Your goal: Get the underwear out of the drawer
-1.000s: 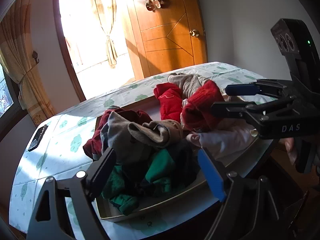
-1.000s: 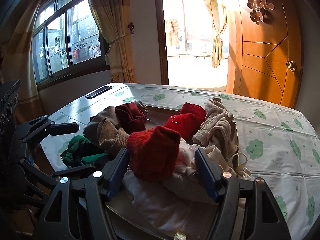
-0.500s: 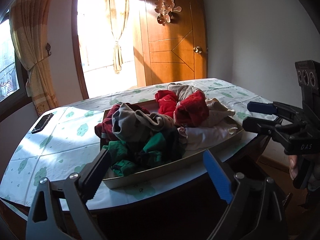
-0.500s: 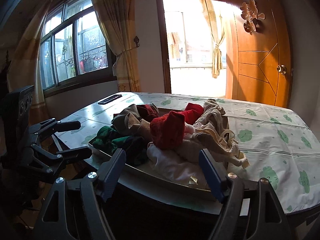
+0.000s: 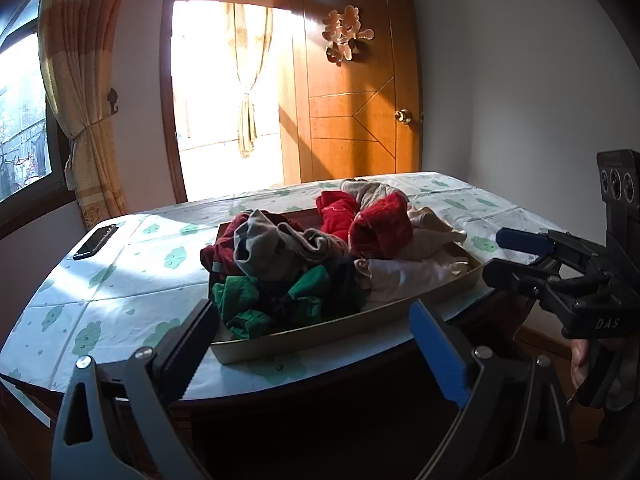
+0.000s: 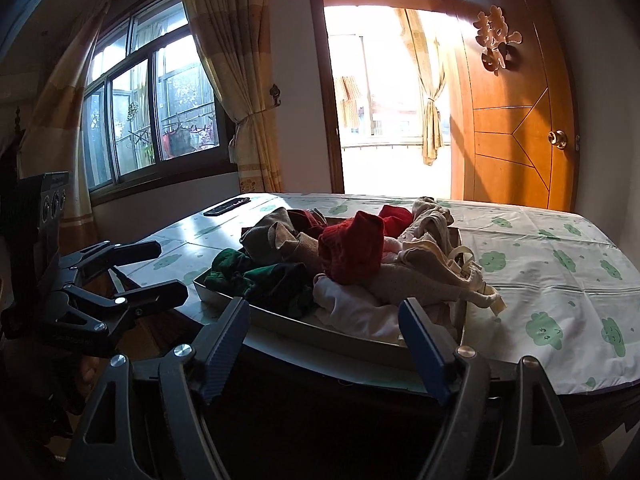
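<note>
A shallow drawer [image 5: 320,336] [image 6: 320,332] lies on the table, heaped with clothing. On the pile are a red knit piece [image 5: 380,228] [image 6: 352,248], a green garment [image 5: 248,304] [image 6: 232,272], grey-brown cloth [image 5: 272,248], white cloth [image 5: 404,276] and beige underwear [image 6: 432,272]. My left gripper [image 5: 314,320] [image 6: 170,268] hangs before the drawer's near edge, its jaws opening and holding nothing. To its right, my right gripper [image 6: 322,312] [image 5: 494,256] is open, short of the drawer, with nothing held.
The table [image 5: 120,280] [image 6: 560,280] has a white cover with green cloud prints. A black flat device [image 5: 96,242] [image 6: 226,207] lies at its far left. Behind stand a wooden door [image 5: 360,120], a bright doorway and a curtained window [image 6: 152,120].
Both grippers have drawn back from the pile to in front of the table edge. Their jaws stand wider. The red knit piece, earlier between the right fingers, lies on the heap.
</note>
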The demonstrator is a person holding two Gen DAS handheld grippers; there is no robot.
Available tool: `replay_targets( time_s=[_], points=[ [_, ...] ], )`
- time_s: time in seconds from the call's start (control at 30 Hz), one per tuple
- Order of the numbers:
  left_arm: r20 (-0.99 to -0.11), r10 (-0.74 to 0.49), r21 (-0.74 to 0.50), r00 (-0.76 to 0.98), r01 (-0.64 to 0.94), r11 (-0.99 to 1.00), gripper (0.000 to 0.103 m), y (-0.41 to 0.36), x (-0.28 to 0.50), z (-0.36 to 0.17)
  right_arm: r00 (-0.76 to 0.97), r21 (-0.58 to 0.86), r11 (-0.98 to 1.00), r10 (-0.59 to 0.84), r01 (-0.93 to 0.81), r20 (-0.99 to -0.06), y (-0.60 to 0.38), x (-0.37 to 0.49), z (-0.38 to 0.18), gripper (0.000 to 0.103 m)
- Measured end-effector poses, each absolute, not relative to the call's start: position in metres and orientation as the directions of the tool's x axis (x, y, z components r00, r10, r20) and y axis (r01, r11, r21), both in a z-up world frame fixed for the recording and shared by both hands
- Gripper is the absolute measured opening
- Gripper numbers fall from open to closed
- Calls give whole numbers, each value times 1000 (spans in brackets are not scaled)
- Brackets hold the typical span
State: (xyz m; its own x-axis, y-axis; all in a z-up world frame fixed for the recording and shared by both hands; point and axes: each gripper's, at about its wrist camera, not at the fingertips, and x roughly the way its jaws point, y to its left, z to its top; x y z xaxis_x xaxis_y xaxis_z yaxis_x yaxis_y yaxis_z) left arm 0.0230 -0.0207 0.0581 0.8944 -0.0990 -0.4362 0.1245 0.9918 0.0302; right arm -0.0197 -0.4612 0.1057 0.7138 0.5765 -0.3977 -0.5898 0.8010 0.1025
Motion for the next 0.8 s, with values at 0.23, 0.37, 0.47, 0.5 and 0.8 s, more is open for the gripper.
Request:
replay_targets(
  time_s=[0.23, 0.37, 0.47, 0.5, 0.8],
  points=[
    [-434, -99, 33, 896, 126, 991, 98, -23, 20, 57, 714, 110, 797, 585, -594, -384, -461, -24, 107, 79],
    [-441, -95, 36, 892, 123, 992, 99, -23, 20, 55, 711, 115, 796, 587, -595, -386, -460, -24, 105, 79],
    [-445, -85, 38, 892, 114, 993, 100, -24, 21, 55, 712, 113, 796, 586, -594, -386, -459, -25, 104, 79],
    [-445, -85, 35, 891, 112, 993, 100, -23, 21, 55, 713, 113, 796, 587, -595, -384, -459, -26, 104, 79],
    [-452, -88, 35, 888, 116, 993, 100, -25, 22, 55, 715, 115, 796, 588, -594, -379, -460, -26, 104, 79]
  ],
)
